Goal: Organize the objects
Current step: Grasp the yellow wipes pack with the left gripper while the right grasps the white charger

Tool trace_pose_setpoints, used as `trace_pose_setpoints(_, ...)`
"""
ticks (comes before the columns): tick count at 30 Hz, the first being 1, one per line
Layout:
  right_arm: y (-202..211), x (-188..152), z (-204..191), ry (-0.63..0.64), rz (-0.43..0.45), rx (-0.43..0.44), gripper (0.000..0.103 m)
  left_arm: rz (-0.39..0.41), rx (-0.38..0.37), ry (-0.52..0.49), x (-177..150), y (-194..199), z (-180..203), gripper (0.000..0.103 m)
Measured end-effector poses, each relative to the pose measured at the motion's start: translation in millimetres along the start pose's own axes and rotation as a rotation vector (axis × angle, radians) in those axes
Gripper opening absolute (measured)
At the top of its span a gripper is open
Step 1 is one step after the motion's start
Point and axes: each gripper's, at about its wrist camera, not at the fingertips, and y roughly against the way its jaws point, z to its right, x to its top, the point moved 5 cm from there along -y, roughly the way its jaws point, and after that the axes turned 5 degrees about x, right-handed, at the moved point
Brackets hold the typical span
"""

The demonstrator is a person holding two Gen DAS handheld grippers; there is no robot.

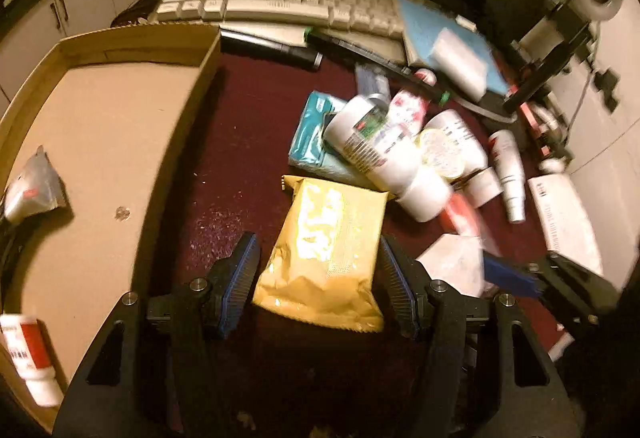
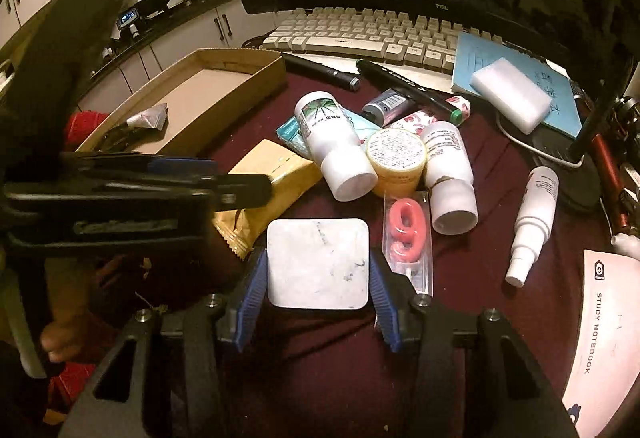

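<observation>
blue-padded fingers of the left gripper [image 1: 316, 282] stood spread wide on either side of the yellow packet [image 1: 324, 254], the pads just beside its edges and not visibly pressing it, so nothing was held. the right gripper [image 2: 318, 290] was likewise parted around a white square pad [image 2: 318, 263], which sat between the pads with a sliver of gap on each side; whether they touched it could not be told.

outward from the right tongs, a pink ring toy in a clear sleeve [image 2: 408, 234] lay at about two o'clock. beyond it, toward twelve, was a heap of white bottles [image 2: 334, 142] and a yellow-lidded jar [image 2: 396, 158] over a teal tissue pack [image 2: 290, 134]. a small spray bottle [image 2: 534, 218] lay apart at three o'clock, and a white sponge [image 2: 510, 98] on a blue booklet [image 2: 520, 86] at one o'clock. a keyboard [image 2: 380, 34] closed off the far edge.

from the left tongs, the cardboard tray [image 1: 120, 166] ran from nine to eleven o'clock. it held only a small foil sachet [image 1: 32, 186] and a red-labelled bottle [image 1: 28, 354].

judging by that, the sorting looked barely begun: two things were in the tray, and nearly everything else lay loose on the maroon cloth [image 1: 240, 158].
</observation>
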Motion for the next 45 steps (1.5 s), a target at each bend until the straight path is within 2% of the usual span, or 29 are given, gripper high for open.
trace_pose_setpoints(2, -1.2, 0.3, 1.1, -0.005, 0.001, 0.004, 0.050, 0.017, 0.039, -0.032, 1.1, -1.5, 3.6, 0.061)
trace_pose_setpoints(4, -2.5, 0.4, 0.8, -0.005, -0.001, 0.006, 0.051, 0.024, 0.045, -0.036, 1.4, -2.1, 4.0, 0.061)
trace_pose_setpoints(5, -3.5, 0.2, 0.2, -0.002, -0.005, 0.006, 0.052, 0.032, 0.044, -0.035, 1.2, -1.8, 3.3, 0.053)
trace_pose_setpoints(8, -7.8, -1.8, -0.9, 0.003, -0.019, 0.002, 0.052, 0.034, 0.030, -0.027, -1.7, 1.7, -0.9, 0.044)
trace_pose_setpoints(16, -7.7, 0.4, -1.7, -0.018, -0.002, 0.015, 0.051, 0.073, -0.010, 0.043, -16.1, 27.2, -13.0, 0.044)
trace_pose_setpoints(20, -6.4, -0.5, -1.9, -0.054, 0.005, 0.062, 0.051, 0.096, -0.022, 0.063, -24.7, 47.3, -21.1, 0.044)
trace_pose_setpoints(30, 8.4, 0.0, -20.2, -0.070, 0.044, 0.112, 0.051, 0.150, -0.023, 0.158, -40.9, 87.8, -53.6, 0.044)
trace_pose_setpoints(34, 16.6, 7.5, -33.8, -0.051, 0.074, 0.129, 0.051, 0.186, 0.012, 0.204, -38.6, 104.3, -78.9, 0.044)
trace_pose_setpoints(40, 14.7, 27.6, -58.0, -0.015, 0.089, 0.173, 0.051, 0.179, 0.057, 0.269, -34.1, 98.4, -115.7, 0.044)
trace_pose_setpoints(45, 4.1, 57.4, -75.4, 0.018, 0.104, 0.194, 0.051, 0.161, 0.073, 0.309, -32.5, 87.6, -136.3, 0.044)
